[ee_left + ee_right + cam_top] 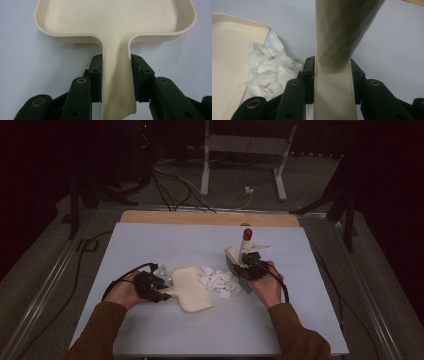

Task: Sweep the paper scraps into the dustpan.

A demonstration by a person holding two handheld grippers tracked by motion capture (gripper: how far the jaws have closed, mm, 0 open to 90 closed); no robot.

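Observation:
A cream dustpan lies flat on the pale table, its mouth toward a pile of white paper scraps. My left gripper is shut on the pan's handle, with the pan's tray stretching ahead of the jaws. On the far side of the scraps, my right gripper is shut on a cream hand brush with a red tip that points up and away. In the right gripper view the brush's stem sits pinched between the pads, with the scraps and the dustpan at the left.
The pale table top has a wooden strip along its far edge. Cables trail from both grippers, and one runs off the table's left side. A white stand and more cables lie on the floor beyond.

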